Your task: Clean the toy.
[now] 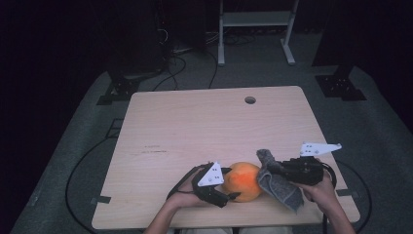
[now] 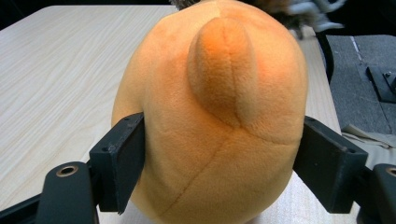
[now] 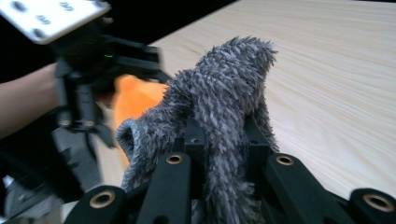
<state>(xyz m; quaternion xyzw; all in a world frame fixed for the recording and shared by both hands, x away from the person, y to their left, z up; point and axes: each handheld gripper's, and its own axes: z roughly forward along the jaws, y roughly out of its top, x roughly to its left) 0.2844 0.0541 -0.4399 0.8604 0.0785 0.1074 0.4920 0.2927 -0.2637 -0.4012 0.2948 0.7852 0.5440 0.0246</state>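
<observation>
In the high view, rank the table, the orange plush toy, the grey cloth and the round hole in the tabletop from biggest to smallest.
1. Table
2. Orange plush toy and grey cloth: they look about alike, and the cloth is bunched, so I won't rank them.
3. Round hole

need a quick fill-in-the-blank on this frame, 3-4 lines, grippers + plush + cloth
1. The left gripper is shut on the ____ plush toy.
2. The right gripper clamps a shaggy ____ cloth between its jaws.
3. In the high view, the cloth hangs at the plush toy's ____ side.
4. The table has a round ____ near its far edge.

Missing words: orange; grey; right; hole
</observation>
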